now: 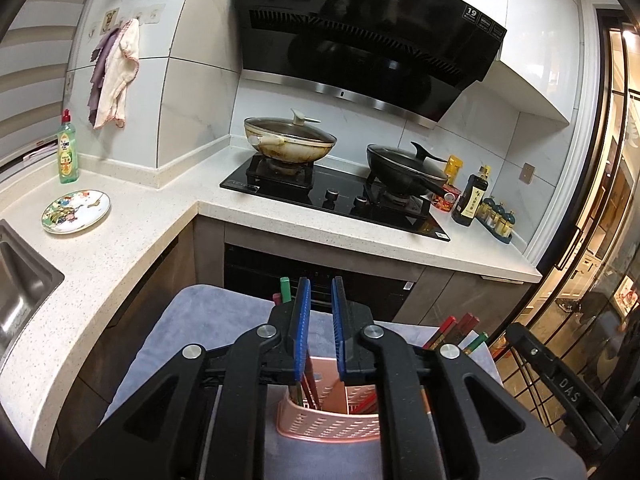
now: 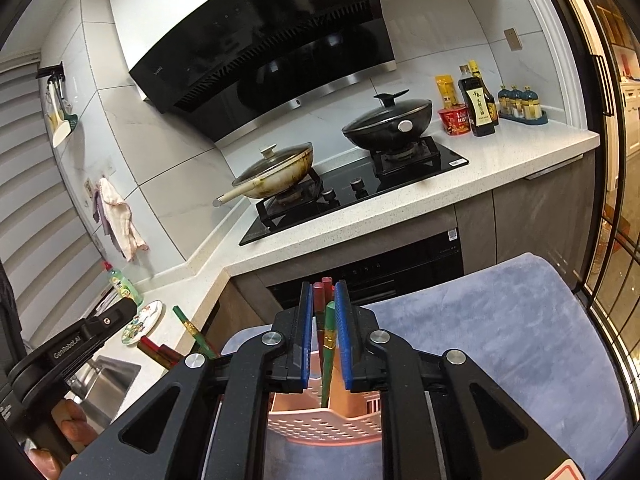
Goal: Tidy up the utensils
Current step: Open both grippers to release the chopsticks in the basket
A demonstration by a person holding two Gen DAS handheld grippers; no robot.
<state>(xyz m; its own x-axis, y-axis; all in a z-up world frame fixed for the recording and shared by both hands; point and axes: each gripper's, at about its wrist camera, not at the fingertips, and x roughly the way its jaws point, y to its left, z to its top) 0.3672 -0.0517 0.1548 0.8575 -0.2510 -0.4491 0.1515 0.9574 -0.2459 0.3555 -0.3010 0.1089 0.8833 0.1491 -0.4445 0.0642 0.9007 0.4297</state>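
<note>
A pink perforated utensil holder (image 1: 328, 420) stands on a grey-blue towel (image 1: 192, 320); it also shows in the right wrist view (image 2: 320, 420). Red and green chopsticks (image 1: 310, 384) stand in it. My left gripper (image 1: 321, 292) is above the holder, its jaws a little apart with nothing between the tips. More chopsticks (image 1: 460, 330) stick up at the right, and others (image 1: 282, 290) behind its left finger. My right gripper (image 2: 323, 296) is above the holder, jaws apart around a green chopstick (image 2: 328, 344) and red ones (image 2: 322, 292) without touching them.
A white counter (image 1: 120, 216) with a patterned plate (image 1: 76, 212), a soap bottle (image 1: 68, 152) and a sink (image 1: 20, 280). A stove (image 1: 332, 196) holds two lidded pans. Sauce bottles (image 1: 474, 196) stand at the right. The towel (image 2: 500, 320) spreads right in the right wrist view.
</note>
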